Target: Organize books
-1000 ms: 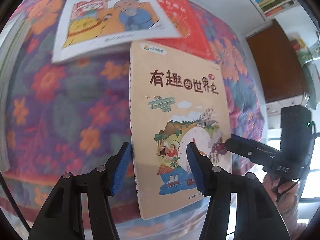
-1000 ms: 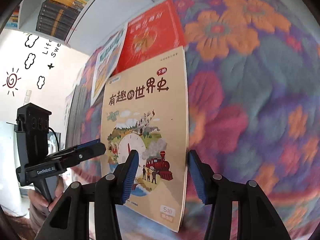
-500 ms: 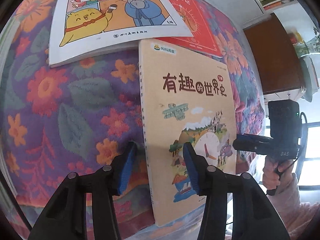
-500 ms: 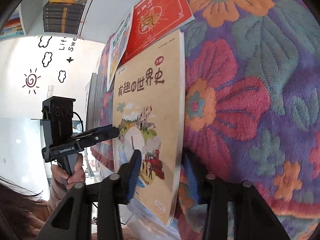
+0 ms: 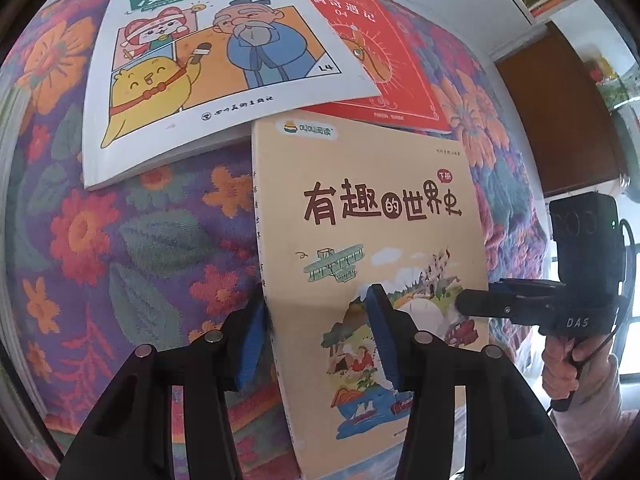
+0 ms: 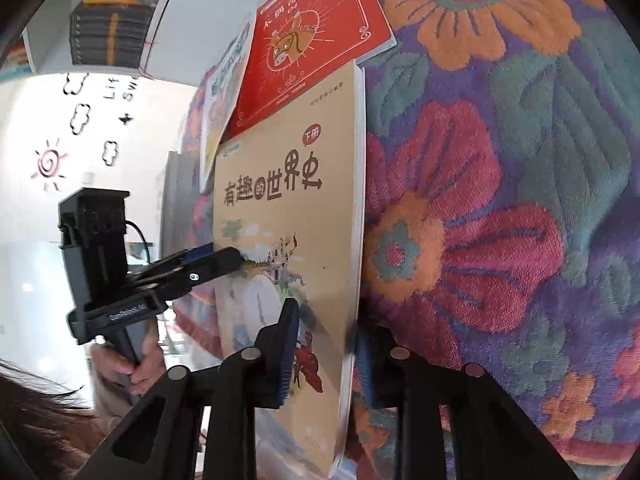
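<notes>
The tan book (image 5: 372, 248) lies mid-frame on the floral cloth (image 5: 132, 248), its lower edge cut off. Left tongs (image 5: 316, 336) clench its spine edge; right tongs (image 6: 320, 356) are closing over its blurred opposite edge.

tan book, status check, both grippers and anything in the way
Left gripper straddles tan book spine edge. Right gripper closing on opposite edge. White comic book overlaps its top corner.
</notes>
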Available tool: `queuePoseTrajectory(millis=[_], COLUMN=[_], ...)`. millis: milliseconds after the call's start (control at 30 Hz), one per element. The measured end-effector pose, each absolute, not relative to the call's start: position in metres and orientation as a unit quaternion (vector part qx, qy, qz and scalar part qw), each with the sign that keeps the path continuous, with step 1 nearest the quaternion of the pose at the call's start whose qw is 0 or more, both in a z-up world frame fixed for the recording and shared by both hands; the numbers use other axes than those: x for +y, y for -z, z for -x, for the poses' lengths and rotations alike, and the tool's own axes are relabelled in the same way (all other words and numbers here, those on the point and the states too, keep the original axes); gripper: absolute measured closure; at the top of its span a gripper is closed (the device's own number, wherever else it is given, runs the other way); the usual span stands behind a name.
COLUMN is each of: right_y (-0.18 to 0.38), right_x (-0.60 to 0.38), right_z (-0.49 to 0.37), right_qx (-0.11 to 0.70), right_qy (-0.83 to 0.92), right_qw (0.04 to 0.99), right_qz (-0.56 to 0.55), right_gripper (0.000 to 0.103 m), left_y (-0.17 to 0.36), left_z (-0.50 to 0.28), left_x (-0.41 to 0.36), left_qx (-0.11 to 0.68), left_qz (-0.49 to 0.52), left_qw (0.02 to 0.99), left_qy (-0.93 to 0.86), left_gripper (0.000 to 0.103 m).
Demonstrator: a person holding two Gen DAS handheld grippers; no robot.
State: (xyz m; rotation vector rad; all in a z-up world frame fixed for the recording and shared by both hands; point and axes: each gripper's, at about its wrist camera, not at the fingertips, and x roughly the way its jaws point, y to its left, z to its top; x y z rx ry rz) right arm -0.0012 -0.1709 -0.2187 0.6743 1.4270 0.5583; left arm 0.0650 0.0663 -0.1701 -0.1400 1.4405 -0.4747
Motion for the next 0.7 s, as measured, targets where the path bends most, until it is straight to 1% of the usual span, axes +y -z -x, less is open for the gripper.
queuePoseTrajectory(millis=[167,300,433,467,500,633,700], right_y=[0.214,0.22,0.225,0.226,0.226,0.211,0.205], right_x=[-0.165,-0.171,-0.172,-0.173,-0.173,-0.166,-0.164], right_z=[-0.002,-0.005,-0.007,-0.007,-0.007,-0.004,-0.001], right_qx=[0.639,0.631,0.619,0.616,0.614,0.616,0.615], right_qy=[-0.243,-0.257,-0.26,-0.26,-0.255,-0.227,-0.229], right_qw=[0.674,0.659,0.657,0.658,0.662,0.685,0.687], right_qz=[-0.281,-0.319,-0.343,-0.347,-0.347,-0.314,-0.313], right_gripper=[0.079,0.074,0.074,0.075,0.078,0.079,0.081], left_y=[0.171,0.171,0.172,0.172,0.172,0.165,0.163], left_z=[-0.065,-0.061,-0.064,-0.064,-0.063,-0.06,-0.058], left_x=[0.07,0.076,0.086,0.088,0.089,0.075,0.074], left_qx=[0.649,0.641,0.644,0.644,0.645,0.651,0.653], left_qz=[0.08,0.086,0.114,0.118,0.118,0.069,0.067], left_qw=[0.724,0.728,0.72,0.72,0.721,0.729,0.727], left_qy=[0.219,0.228,0.23,0.23,0.224,0.202,0.202], left_gripper=[0.059,0.059,0.059,0.059,0.06,0.06,0.06])
